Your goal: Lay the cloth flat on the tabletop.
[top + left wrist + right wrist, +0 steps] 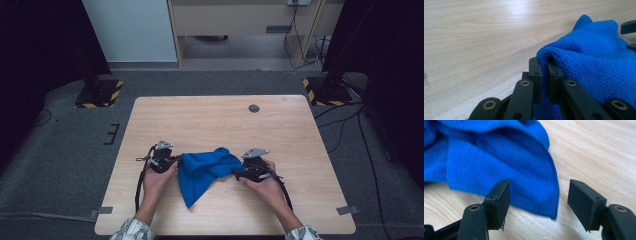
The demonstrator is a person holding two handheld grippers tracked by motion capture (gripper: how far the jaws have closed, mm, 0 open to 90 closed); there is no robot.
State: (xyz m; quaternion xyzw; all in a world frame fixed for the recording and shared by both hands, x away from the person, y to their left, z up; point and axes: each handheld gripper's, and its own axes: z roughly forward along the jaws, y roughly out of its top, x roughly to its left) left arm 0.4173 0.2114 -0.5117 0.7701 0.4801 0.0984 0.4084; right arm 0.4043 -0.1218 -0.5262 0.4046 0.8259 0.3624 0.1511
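A crumpled blue cloth (pixel 206 171) lies on the wooden table (pixel 220 120) between my two hands. My left gripper (pixel 176 162) is at its left edge. In the left gripper view the jaws are pinched shut on a fold of the blue cloth (pixel 589 62), and my left gripper (pixel 543 67) holds that edge just above the tabletop. My right gripper (pixel 236 173) sits at the cloth's right side. In the right gripper view my right gripper (pixel 537 200) stands open, with a hanging corner of the blue cloth (pixel 499 165) just beyond the gap, untouched by the pads.
A small dark round disc (pixel 254 108) is set into the table near its far right. Pieces of grey tape (pixel 347 210) mark the front corners. Dark stands with yellow-black striped bases (pixel 100 95) rise beyond the table's far corners.
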